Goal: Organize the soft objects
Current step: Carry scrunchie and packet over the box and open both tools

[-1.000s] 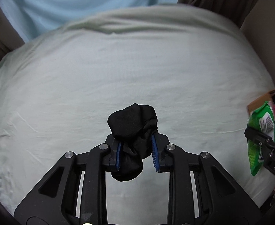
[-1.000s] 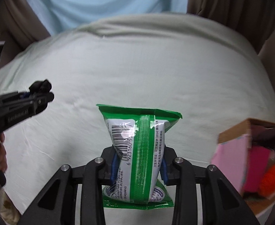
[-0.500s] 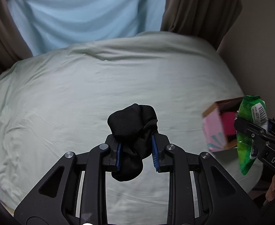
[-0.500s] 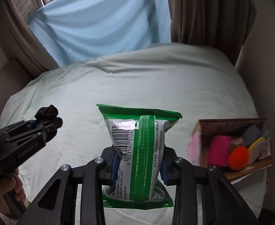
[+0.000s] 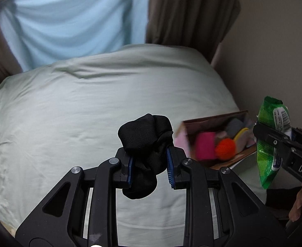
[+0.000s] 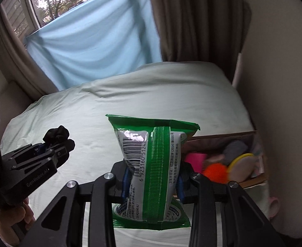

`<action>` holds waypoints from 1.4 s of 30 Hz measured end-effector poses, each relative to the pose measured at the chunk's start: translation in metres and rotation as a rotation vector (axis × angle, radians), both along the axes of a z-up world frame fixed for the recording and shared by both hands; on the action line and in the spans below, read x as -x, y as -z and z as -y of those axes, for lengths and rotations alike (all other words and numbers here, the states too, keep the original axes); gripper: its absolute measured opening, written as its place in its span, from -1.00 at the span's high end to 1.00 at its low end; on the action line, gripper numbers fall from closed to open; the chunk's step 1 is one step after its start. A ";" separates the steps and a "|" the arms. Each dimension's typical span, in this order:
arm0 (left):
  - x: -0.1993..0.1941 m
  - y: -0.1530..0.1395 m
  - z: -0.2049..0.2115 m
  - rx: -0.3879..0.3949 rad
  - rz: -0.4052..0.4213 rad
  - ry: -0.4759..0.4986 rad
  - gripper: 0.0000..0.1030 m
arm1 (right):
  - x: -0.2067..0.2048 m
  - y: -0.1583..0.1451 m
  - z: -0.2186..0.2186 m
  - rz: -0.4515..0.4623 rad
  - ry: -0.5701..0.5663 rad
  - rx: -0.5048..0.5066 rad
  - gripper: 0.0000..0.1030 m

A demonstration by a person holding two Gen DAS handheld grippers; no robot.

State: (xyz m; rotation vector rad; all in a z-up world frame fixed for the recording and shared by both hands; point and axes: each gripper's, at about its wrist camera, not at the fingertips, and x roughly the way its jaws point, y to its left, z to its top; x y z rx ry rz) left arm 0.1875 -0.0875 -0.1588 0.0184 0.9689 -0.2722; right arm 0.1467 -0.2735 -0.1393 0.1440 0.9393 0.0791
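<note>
So the black sock bundle (image 5: 145,135) is sitting pinched between the blue pads of the left tongs (image 5: 150,167), which are closing snug on it, with the top of the bundle bulging out above the fingertips and a bit hanging below. It's being held up over the pale green bed (image 5: 68,113), not touching the sheet. Over on the other side, the right tongs (image 6: 152,182) are squeezing a green packet (image 6: 153,170) around its middle, barcode facing the camera, standing upright between the pads. Just to the right of both, a cardboard box (image 6: 219,139) is sitting at the bed's edge by the wall, and it's holding a pink block (image 5: 205,146), an orange pom-pom (image 5: 225,149), something grey and a yellow-rimmed round thing (image 6: 240,165). Behind the bed, a light blue cloth (image 6: 93,47) and brown curtains (image 6: 194,20) are hanging over the window.
</note>
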 end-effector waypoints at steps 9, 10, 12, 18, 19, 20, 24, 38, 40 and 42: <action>-0.006 0.047 0.111 0.023 -0.113 0.046 0.57 | -0.024 0.031 0.099 -0.098 0.006 -0.006 0.37; -0.007 0.055 0.120 0.018 -0.128 0.051 0.57 | -0.028 0.037 0.108 -0.109 0.010 -0.011 0.37; -0.012 0.071 0.140 0.010 -0.160 0.058 0.57 | -0.037 0.050 0.125 -0.133 0.018 -0.018 0.37; -0.034 0.116 0.182 -0.004 -0.247 0.074 0.57 | -0.064 0.092 0.159 -0.222 0.035 -0.037 0.37; -0.036 0.123 0.188 -0.011 -0.260 0.078 0.57 | -0.069 0.099 0.163 -0.240 0.033 -0.039 0.37; -0.040 0.131 0.193 -0.017 -0.275 0.083 0.57 | -0.073 0.106 0.166 -0.255 0.031 -0.039 0.37; -0.057 0.174 0.208 -0.037 -0.380 0.082 0.57 | -0.090 0.139 0.175 -0.352 -0.004 -0.033 0.37; -0.061 0.184 0.213 -0.058 -0.364 0.077 -0.99 | -0.119 0.175 0.197 -0.393 0.031 -0.132 -0.99; -0.060 0.187 0.212 -0.068 -0.373 0.076 -0.99 | -0.117 0.174 0.197 -0.396 0.042 -0.133 -0.99; -0.058 0.188 0.212 -0.076 -0.378 0.073 -0.99 | -0.114 0.174 0.197 -0.403 0.040 -0.141 -0.99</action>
